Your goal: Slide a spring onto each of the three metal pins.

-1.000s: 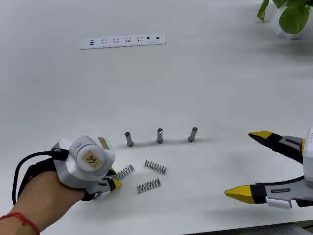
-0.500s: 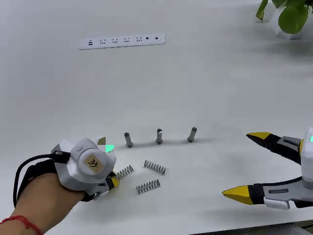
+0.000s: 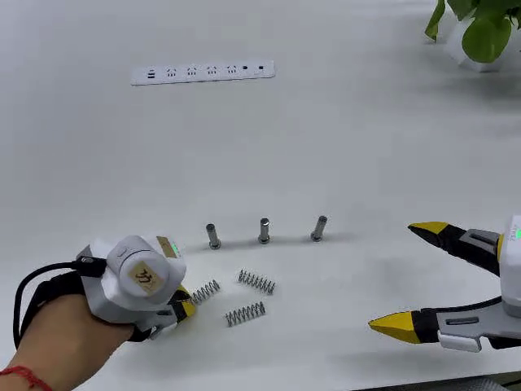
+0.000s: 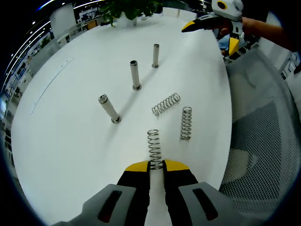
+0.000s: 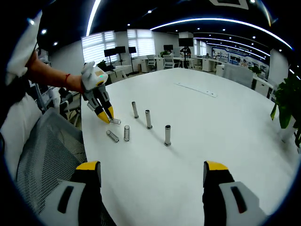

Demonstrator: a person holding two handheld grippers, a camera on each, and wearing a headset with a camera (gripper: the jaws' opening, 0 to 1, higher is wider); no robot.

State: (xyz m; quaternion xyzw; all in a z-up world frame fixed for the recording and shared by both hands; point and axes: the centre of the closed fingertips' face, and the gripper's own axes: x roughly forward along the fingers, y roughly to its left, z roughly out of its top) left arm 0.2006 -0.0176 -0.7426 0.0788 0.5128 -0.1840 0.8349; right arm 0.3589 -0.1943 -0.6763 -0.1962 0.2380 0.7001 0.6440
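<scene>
Three metal pins stand upright in a row on the white table: left pin, middle pin, right pin. Three springs lie in front of them. My left gripper is shut on the near end of the left spring, which still lies on the table. The other two springs lie loose to its right. My right gripper hovers wide open at the right, well away from the pins, with nothing between its jaws.
A white power strip lies at the far side of the table. A potted plant stands at the back right. The table's near edge runs just below both grippers, with a mesh chair beyond it.
The left gripper has rolled a little in the hand while staying at the left spring. Springs and pins have not moved. The right gripper holds its place, still open.
</scene>
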